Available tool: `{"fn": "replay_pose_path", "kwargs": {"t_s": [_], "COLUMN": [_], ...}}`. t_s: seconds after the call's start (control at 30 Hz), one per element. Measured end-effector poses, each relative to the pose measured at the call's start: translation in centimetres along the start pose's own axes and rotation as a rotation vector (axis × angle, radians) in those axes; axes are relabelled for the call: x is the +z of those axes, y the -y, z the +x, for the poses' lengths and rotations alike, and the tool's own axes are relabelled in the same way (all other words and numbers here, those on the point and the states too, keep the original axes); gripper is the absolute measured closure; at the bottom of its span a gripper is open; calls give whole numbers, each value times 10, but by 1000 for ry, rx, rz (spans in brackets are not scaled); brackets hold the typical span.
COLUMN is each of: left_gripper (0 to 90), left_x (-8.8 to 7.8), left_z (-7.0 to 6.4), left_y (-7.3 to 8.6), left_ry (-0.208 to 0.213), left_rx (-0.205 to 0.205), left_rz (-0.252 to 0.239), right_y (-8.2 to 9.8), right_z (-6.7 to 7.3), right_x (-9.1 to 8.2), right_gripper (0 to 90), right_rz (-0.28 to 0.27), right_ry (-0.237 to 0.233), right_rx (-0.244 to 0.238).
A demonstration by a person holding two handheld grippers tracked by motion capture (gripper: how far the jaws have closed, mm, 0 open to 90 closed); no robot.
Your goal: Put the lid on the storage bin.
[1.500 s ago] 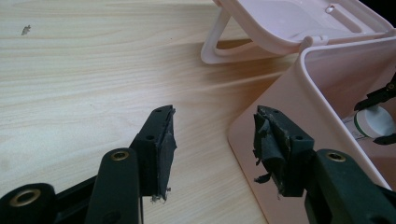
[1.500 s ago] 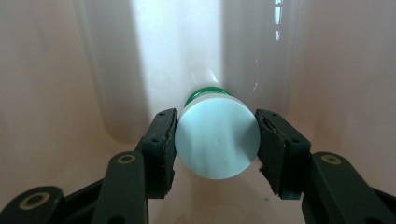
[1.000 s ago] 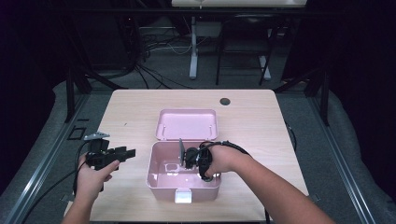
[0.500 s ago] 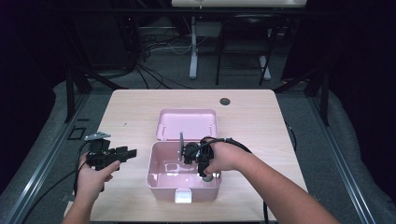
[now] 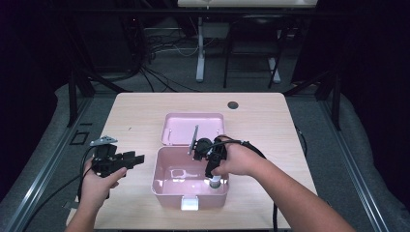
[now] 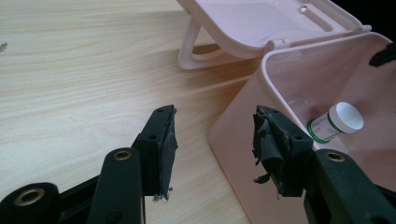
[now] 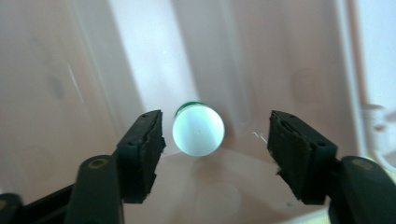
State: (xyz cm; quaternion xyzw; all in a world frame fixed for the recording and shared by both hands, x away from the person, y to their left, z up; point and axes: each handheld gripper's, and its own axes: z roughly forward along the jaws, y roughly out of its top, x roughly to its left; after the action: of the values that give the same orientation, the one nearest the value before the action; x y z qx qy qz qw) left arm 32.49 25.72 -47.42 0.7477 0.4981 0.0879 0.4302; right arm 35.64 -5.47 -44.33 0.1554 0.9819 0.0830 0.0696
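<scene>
A small bottle [image 7: 198, 129] with a white cap and a green band stands in the pink box [image 5: 159, 181], near its front right corner [image 5: 214, 182]. My right gripper [image 7: 217, 137] points down over it. Its jaws have just been opening and stand wide, with the cap seen between them and free of both pads. In the high view the right gripper [image 5: 212, 169] hangs just above the bottle. My left gripper [image 5: 138, 158] is open and holds nothing, left of the box. The left gripper view looks past its jaws [image 6: 212, 135] at the box wall [image 6: 243, 154] and the bottle [image 6: 338, 122].
The box's lid [image 5: 191, 126] lies open flat behind the box, with a loop handle [image 6: 191, 46] resting on the wooden table [image 5: 270, 121]. A white latch [image 5: 189, 203] sits on the box's front. A dark round hole [image 5: 233, 105] marks the table's far side.
My right hand has risen a little over the box, and the bottle now shows below it in the front right corner. The left hand has kept still.
</scene>
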Motion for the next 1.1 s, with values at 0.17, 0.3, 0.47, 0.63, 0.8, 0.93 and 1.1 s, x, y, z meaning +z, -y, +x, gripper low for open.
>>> {"fn": "replay_pose_path", "kwargs": {"t_s": [0.17,0.3,0.47,0.63,0.8,0.93,1.1], "left_gripper": [491,492,491,533,571,603,653], "left_x": [-1,-2,-2,0,2,3,5], "left_z": [-5,-10,-18,-26,-34,-40,-46], "left_y": [-2,-2,-4,-4,-3,-2,-1], "left_ry": [21,25,46,78,93,104,103], "left_rx": [23,52,89,113,129,170,197], "left_rz": [-1,-6,-2,15,23,30,39], "right_y": [3,6,10,15,17,17,21], "right_z": [-10,-18,-27,-37,-45,-49,-59], "right_x": [-7,-13,-17,-20,-22,-19,-16], "right_gripper": [298,281,241,223,213,247,375], "right_rz": [-36,-75,-113,-139,-158,-142,-195], "right_ry": [11,23,42,43,53,76,83], "right_rx": [69,104,148,210,240,258,362]}}
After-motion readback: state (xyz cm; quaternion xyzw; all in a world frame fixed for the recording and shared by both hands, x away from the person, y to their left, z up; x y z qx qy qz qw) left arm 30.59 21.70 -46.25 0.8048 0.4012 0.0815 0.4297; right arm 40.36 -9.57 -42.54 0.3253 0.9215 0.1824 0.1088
